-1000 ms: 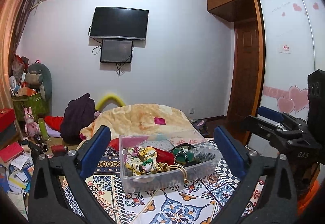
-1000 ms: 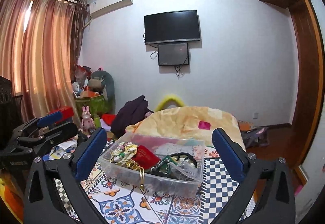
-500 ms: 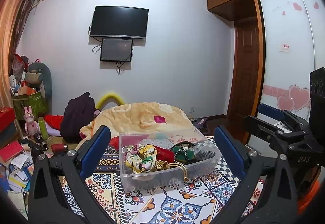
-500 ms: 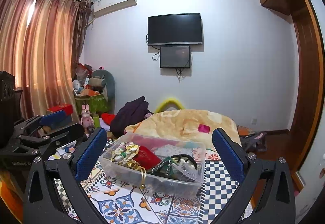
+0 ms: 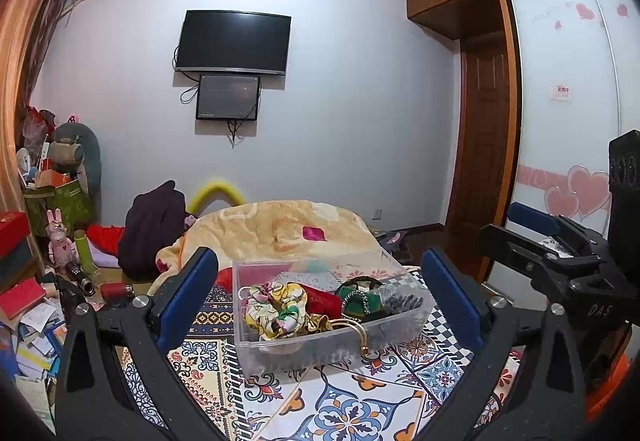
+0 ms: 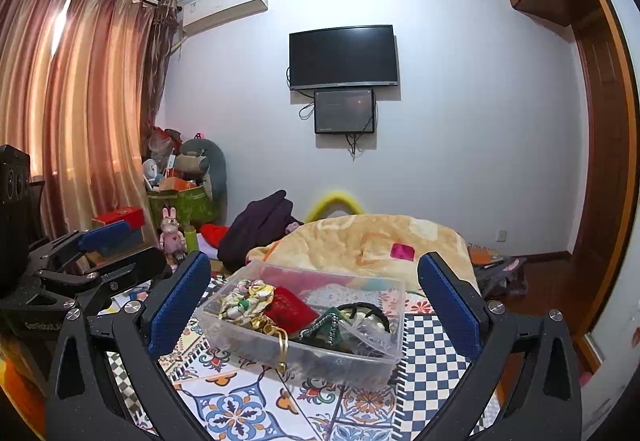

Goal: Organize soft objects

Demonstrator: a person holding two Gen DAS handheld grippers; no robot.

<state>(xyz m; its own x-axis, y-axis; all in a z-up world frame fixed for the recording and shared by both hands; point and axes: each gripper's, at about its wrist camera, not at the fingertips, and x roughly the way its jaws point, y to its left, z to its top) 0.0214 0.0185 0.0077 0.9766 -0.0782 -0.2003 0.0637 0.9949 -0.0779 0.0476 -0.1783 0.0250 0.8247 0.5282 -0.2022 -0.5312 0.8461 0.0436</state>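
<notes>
A clear plastic bin [image 5: 280, 355] [image 6: 248, 337] sits on the patterned bedspread [image 5: 340, 413] [image 6: 240, 409]. It holds a floral scrunchie [image 5: 276, 307] [image 6: 248, 293], a red pouch [image 5: 322, 301] [image 6: 290, 307], a green item [image 5: 360, 301] [image 6: 326, 327] and other small soft things. My left gripper [image 5: 320, 289] is open and empty, just short of the bin. My right gripper [image 6: 316, 289] is open and empty too, at the bin's right; it shows in the left wrist view [image 5: 532, 237].
A yellow blanket [image 5: 280, 229] is heaped behind the bin, with dark clothing [image 5: 152, 225] to its left. Boxes, papers and toys [image 5: 36, 281] clutter the left side. A wardrobe [image 5: 568, 121] and door stand at the right.
Both views have tilted up slightly, so the bin sits a little lower in each. Both grippers stay open and empty.
</notes>
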